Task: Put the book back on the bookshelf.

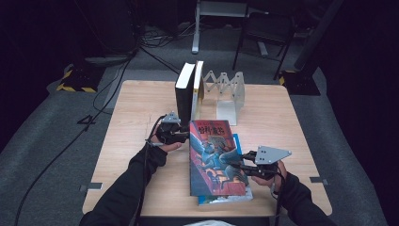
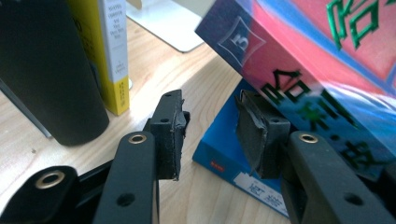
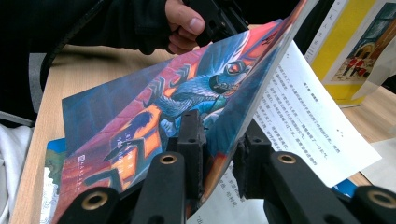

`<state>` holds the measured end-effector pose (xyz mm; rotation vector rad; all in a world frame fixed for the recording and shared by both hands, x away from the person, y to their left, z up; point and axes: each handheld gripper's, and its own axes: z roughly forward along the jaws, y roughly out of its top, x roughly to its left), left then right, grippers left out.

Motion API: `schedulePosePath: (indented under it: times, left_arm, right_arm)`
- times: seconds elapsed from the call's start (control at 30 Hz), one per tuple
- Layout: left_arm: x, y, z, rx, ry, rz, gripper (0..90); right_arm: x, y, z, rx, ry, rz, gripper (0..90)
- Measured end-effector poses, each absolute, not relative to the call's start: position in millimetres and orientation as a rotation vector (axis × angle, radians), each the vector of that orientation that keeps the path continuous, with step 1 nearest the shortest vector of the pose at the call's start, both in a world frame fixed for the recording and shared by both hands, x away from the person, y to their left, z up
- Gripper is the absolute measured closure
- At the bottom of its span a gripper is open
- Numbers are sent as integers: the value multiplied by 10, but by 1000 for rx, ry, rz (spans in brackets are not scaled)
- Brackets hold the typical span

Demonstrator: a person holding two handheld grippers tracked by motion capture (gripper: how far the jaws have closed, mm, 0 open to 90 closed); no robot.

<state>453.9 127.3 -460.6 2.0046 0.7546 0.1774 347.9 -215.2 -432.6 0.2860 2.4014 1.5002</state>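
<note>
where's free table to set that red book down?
Bare wood on the table left of the upright books, and at the right edge beyond the metal bookend. The middle is crowded: red book, blue book and both tongs.

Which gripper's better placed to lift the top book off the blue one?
Probably right. The right gripper already clamps the colourful book's front cover edge, lifting it. The left gripper stands open beside the spine, above the blue book, gripping nothing.
</note>
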Motion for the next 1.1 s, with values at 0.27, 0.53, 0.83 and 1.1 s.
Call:
schedulePosePath:
  times: [0.27, 0.53, 0.83, 1.1]
  left_arm:
    - [4379, 1272, -4364, 1940, 618, 258, 820]
    - [4280, 1289, -4204, 1913, 565, 284, 849]
    - [4241, 1247, -4103, 1914, 531, 283, 890]
    - [4243, 1246, -3891, 1860, 471, 276, 893]
  right_arm:
    - [3446, -2197, -4291, 244, 2381, 1519, 747]
    - [3484, -2157, -4277, 250, 2408, 1483, 669]
    - [3536, -2132, -4279, 288, 2416, 1501, 699]
    - [3492, -2144, -4213, 256, 2318, 1499, 752]
